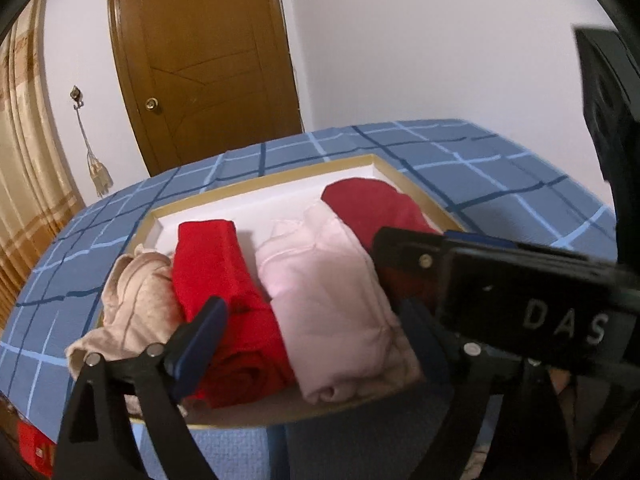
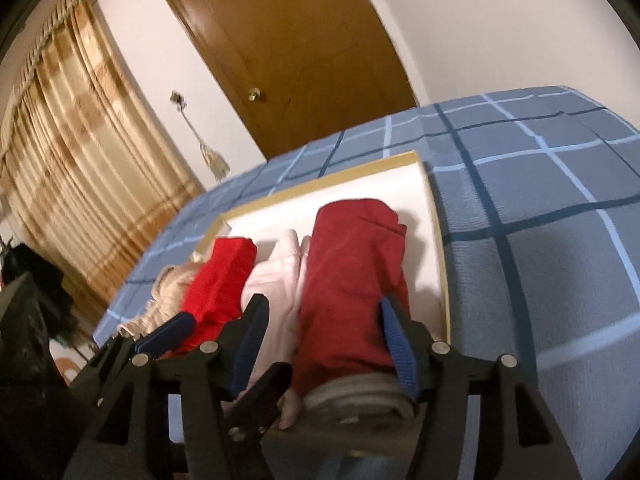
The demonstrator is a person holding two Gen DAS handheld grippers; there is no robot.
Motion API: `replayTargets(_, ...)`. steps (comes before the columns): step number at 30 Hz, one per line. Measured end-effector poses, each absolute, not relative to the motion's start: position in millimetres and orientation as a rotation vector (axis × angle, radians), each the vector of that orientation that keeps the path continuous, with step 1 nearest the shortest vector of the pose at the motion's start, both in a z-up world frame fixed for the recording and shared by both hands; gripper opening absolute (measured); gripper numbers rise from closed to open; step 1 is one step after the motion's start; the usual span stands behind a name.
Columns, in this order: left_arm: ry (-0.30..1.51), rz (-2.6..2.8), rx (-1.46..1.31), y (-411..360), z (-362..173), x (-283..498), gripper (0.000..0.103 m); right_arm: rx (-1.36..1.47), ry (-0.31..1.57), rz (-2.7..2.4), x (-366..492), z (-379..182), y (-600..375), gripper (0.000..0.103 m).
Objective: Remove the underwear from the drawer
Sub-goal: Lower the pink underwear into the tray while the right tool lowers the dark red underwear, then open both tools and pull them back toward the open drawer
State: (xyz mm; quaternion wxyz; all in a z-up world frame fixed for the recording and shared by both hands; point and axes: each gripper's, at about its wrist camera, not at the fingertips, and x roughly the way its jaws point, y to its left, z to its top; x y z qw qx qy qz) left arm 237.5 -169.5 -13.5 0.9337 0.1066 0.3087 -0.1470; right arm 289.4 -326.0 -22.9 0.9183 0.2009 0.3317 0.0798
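A shallow white drawer point(image 1: 149, 220) with a gold rim lies on the bed. It holds, from left to right, beige underwear point(image 1: 136, 300), a bright red roll point(image 1: 228, 280), a pale pink folded piece point(image 1: 328, 292) and a dark red roll point(image 1: 372, 204). My left gripper point(image 1: 312, 312) is open wide over the bright red roll and the pink piece; its right finger is hidden behind the right gripper's black housing point(image 1: 520, 304). My right gripper point(image 2: 324, 320) is open, its blue pads on either side of the dark red roll point(image 2: 348, 272).
The bed's blue checked sheet point(image 1: 480, 176) spreads around the drawer, with free room to the right. Behind stand a brown door point(image 1: 208, 60), a white wall and a striped curtain point(image 1: 28, 200). A red box point(image 1: 34, 448) sits low at the left.
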Motion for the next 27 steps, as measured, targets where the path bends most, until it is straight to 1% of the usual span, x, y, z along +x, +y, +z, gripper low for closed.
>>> replayTargets(1, 0.625, -0.308, 0.211, -166.7, -10.8, 234.3, 0.09, 0.412, 0.673, 0.157, 285.9, -20.5, -325.0, 0.06)
replayTargets(2, 0.618, -0.306, 0.214, -165.3, -9.1, 231.5, 0.092, 0.412, 0.666, 0.149, 282.3, -18.1, -324.4, 0.06)
replayTargets(3, 0.608, -0.298, 0.219, -163.7, -7.8, 229.8, 0.098, 0.412, 0.659, 0.14, 277.9, -15.3, -323.0, 0.06)
replayTargets(4, 0.591, -0.287, 0.223, -160.6, -6.0, 226.1, 0.1, 0.418, 0.65, 0.134, 272.0, -12.1, -321.6, 0.06)
replayTargets(13, 0.593, -0.295, 0.183, -135.2, -5.9, 210.2, 0.101, 0.446, 0.56, 0.133, 219.4, 6.0, -305.4, 0.06)
replayTargets(19, 0.588, -0.251, 0.196, -119.6, -10.5, 211.5, 0.101, 0.429, 0.551, 0.061, 213.4, 4.6, -309.4, 0.06)
replayTargets(27, 0.635, -0.166, 0.186, -96.8, -24.4, 237.6, 0.101, 0.458, 0.64, 0.06, 240.7, -24.5, -307.1, 0.06)
